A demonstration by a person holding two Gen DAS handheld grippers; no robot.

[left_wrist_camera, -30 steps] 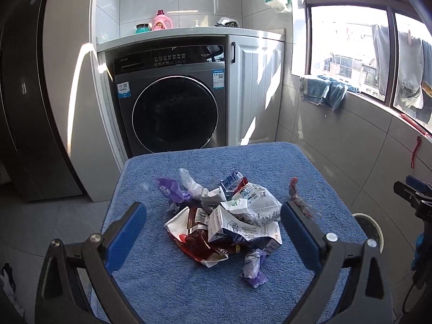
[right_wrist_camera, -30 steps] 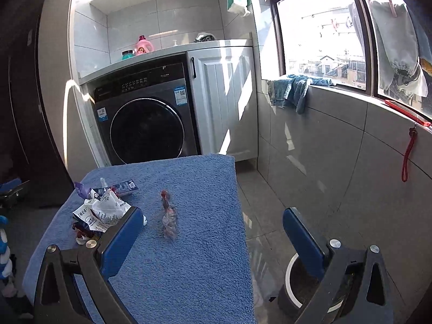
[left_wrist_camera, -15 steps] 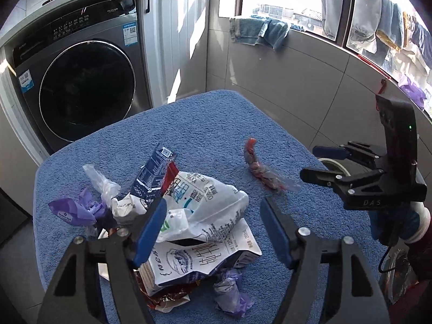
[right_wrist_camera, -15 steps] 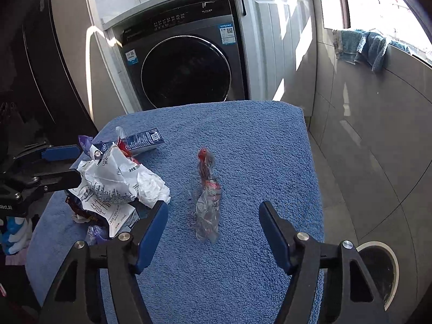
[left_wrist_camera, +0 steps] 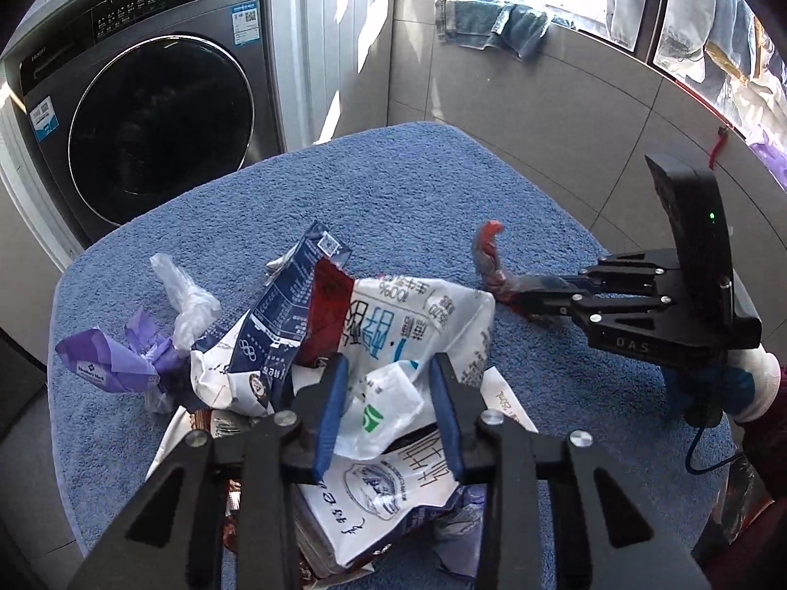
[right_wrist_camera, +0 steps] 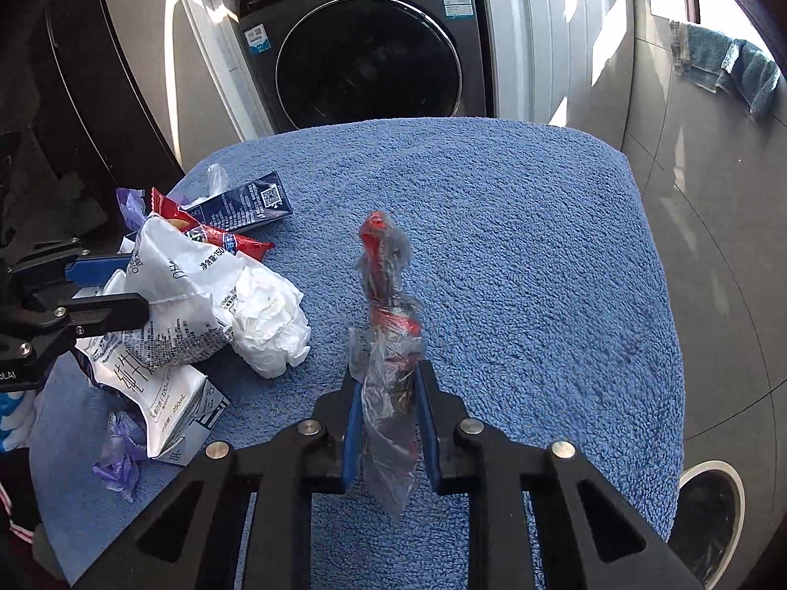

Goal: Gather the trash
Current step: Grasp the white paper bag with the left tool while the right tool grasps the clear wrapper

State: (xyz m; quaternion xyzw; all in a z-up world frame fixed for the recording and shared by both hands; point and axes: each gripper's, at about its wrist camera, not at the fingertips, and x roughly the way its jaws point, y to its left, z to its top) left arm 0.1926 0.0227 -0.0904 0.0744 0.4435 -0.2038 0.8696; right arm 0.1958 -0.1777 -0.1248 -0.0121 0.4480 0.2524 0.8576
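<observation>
Right claw (right_wrist_camera: 385,396) has just clamped the clear, red-streaked twisted wrapper (right_wrist_camera: 388,324).

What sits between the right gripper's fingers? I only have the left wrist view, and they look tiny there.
Observer: A twisted clear wrapper with red inside. The right gripper has just been closing, and its fingers now press the wrapper's near end.
Operator: Is anything hidden behind the big white bag?
Observer: Yes, a crumpled white tissue lies against the white bag, on the side facing the wrapper.
Operator: Where could the trash go?
Observer: Probably into what looks like a round white-rimmed bin, on the floor past the right edge of the blue towel.
</observation>
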